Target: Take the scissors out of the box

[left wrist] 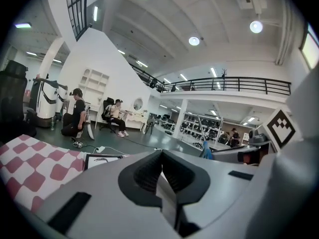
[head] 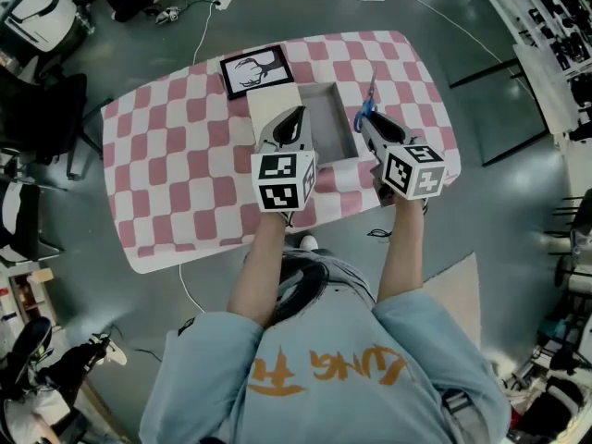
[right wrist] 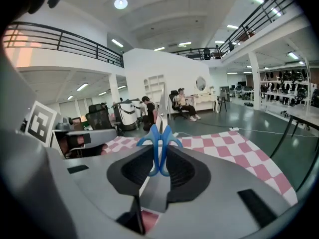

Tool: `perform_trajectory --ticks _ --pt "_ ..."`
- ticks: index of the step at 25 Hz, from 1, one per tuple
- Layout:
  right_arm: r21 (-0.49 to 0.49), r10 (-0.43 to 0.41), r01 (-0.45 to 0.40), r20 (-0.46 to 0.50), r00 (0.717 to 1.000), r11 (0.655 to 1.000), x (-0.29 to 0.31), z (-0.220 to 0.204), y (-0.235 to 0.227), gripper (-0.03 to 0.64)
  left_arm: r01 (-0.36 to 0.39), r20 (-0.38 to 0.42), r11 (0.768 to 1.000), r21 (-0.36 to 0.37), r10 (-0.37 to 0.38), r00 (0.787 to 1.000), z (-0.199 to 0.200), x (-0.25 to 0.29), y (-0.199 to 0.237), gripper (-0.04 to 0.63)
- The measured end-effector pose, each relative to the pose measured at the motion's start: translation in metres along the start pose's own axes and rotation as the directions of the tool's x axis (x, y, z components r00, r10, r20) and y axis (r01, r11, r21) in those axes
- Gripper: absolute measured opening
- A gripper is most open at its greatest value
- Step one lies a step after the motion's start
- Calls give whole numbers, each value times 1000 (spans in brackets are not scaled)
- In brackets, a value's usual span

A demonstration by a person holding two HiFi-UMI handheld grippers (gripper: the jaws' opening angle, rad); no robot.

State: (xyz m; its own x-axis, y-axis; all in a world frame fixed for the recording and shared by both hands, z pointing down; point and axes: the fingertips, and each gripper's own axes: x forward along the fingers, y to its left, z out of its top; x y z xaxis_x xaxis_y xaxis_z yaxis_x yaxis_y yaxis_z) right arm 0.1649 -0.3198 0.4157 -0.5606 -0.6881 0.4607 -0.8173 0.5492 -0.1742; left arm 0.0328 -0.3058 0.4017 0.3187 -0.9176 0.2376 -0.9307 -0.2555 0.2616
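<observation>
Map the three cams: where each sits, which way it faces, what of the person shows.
Head view: on the person's head, steeply down at checkered table, box, left gripper, right gripper, forearms.
Left gripper view: on the left gripper, level across the hall; own jaws together, empty.
Right gripper view: on the right gripper, same outlook; own jaws shut on scissors.
Shared: both gripper views catch the table.

Scissors [right wrist: 160, 142]: blue plastic loop handles, bare metal blades. Blades closed, pointing up and away from me. Handles pinched between jaws of my right gripper [right wrist: 160, 156], off table, outside box. Head view puts them over box's right edge.

Box [head: 326, 87]: shallow, rectangular, open-topped, grey inside, pale walls. Sits flat on pink-and-white checked cloth [head: 176, 155], near far side.
</observation>
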Motion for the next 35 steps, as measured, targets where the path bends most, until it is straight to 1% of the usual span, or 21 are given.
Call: perform_trajectory --ticks 5,10,15,18,23,29,31,35 --pt "-36 11 -7 109 994 999 -36 19 1 81 2 30 999 37 -3 1000 14 -11 -24 20" --pt "-58 -7 21 226 974 998 -68 38 0 81 -2 55 997 74 -2 999 25 -24 -44 20" --pt "-92 -23 53 305 952 994 -91 48 -4 81 -34 79 997 69 28 997 25 -32 -55 20" --pt "-109 -23 62 328 944 992 -102 48 -7 81 -50 88 997 58 45 995 23 -34 -63 20" --pt "-130 -23 70 337 941 989 -113 45 -18 83 -64 109 997 53 58 992 20 -33 -78 20" --pt "-138 -34 88 349 936 986 -118 46 -36 83 -79 108 995 61 72 992 15 -23 -88 20" --pt "-140 -39 95 358 933 986 -119 51 -42 81 -83 108 994 75 75 991 17 -20 -90 20" --pt "-126 -47 102 382 923 987 -118 61 -51 81 -95 99 987 131 82 992 20 -14 -92 20"
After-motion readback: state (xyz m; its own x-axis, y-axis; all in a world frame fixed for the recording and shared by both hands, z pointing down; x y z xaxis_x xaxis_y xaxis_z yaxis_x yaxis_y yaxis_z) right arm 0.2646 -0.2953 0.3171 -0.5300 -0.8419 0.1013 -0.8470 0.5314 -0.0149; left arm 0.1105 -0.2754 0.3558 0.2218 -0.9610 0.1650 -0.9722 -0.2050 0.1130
